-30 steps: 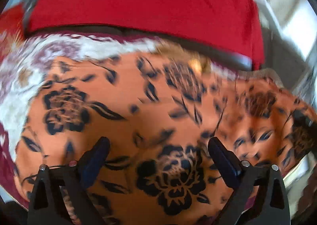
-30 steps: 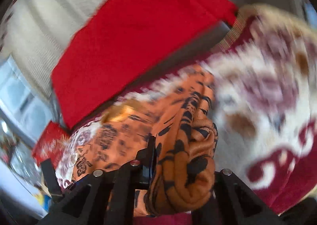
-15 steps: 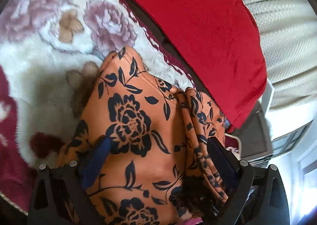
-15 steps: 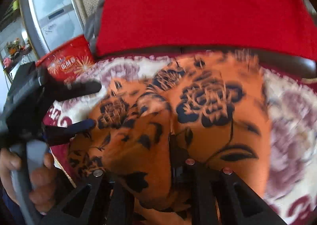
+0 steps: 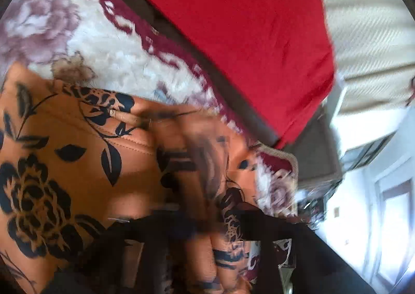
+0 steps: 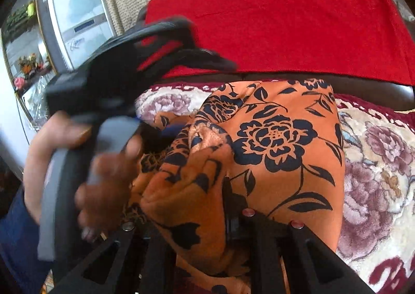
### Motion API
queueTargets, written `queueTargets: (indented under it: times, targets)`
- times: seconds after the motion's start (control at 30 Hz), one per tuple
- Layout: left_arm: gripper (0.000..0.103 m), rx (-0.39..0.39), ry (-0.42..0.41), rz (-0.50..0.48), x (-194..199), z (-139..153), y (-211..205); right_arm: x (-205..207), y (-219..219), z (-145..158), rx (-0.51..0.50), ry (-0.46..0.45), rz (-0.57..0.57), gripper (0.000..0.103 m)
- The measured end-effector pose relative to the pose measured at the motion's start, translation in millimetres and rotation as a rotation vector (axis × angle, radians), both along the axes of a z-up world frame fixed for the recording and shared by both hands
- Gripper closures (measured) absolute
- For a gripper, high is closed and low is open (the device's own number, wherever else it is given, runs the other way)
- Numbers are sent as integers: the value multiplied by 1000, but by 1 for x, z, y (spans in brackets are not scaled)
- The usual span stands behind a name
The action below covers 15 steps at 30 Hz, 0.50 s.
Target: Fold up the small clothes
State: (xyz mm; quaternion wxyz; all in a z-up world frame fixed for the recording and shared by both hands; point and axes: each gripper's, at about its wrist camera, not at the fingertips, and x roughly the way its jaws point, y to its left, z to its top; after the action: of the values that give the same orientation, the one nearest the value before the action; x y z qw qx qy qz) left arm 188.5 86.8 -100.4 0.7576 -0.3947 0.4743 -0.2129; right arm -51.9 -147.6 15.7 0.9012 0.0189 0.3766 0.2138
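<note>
Surface: plush blanket [image 6: 376, 164], cream ground with mauve roses and a maroon scrolled border, spread over a dark seat; it carries the work. Beyond its far edge lies a red cloth [image 6: 285, 21], draped flat over the dark backing.

Room: pale ribbed curtain [image 5: 368, 34] behind the red cloth; a glass-fronted cabinet [image 6: 75, 14] at the far left in the right wrist view; bright window light at the right in the left wrist view.

Task item: orange garment [image 6: 285, 143], black rose print, lying on the blanket with its far end just short of the maroon border. Near part bunched and lifted.

Left tongs [image 5: 197, 229]: heavily blurred; jaws have just been closing, drawn nearly together on a gathered fold of the orange garment [image 5: 77, 164].

Left hand [image 6: 85, 172]: wrapped round the grey handle, fingers curled, a dark blue sleeve below; tool body tilted down over the garment's left edge.

Right tongs [image 6: 207, 211]: jaws close together, clamped on a thick bunch of the garment's near edge, fabric bulging over and to the left of them.
</note>
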Motion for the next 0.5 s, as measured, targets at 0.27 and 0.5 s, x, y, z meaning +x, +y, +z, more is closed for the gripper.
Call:
queueTargets:
  times: [0.27,0.5]
  targets:
    - [90,104,-319,-56,-28,75,42,-24,22,43,17,-100,51,89]
    - [90,158,-206,-7,-18,23,113,-27,88,31,1,-71,159,89]
